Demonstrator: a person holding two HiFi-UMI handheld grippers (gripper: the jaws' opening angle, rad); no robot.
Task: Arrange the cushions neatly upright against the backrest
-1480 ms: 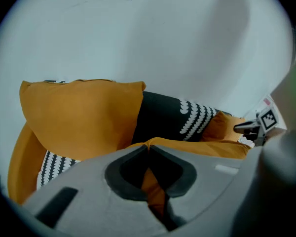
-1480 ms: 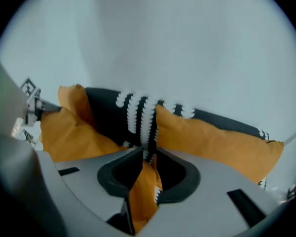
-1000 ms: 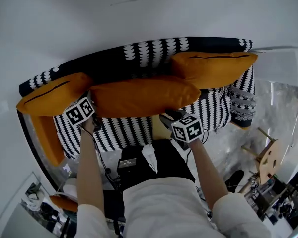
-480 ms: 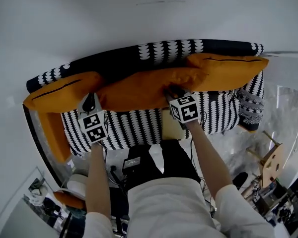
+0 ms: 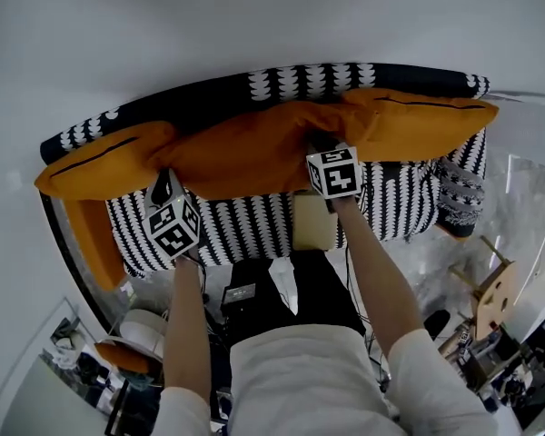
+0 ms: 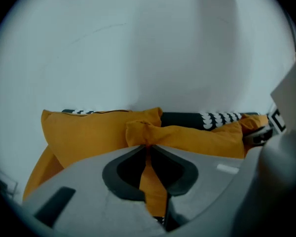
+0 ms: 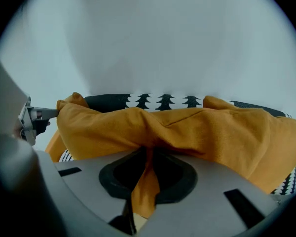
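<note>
The left gripper [image 5: 161,183] clamps the soft orange middle cushion [image 5: 245,157] at nine o'clock. The right gripper [image 5: 320,142], jaws just closing, pinches three o'clock, perhaps shallowly. Raise both ends level against the black-and-white backrest [image 5: 291,82].

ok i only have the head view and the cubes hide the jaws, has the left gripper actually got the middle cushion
observer: yes, the left gripper is pinched shut on a fold of the middle cushion.
operator: and the right
observer: the right gripper has just been closing its jaws, and they clamp the orange fabric too.
operator: same cushion for sure
observer: yes, the right gripper view shows the left gripper's tip at that cushion's far corner.
</note>
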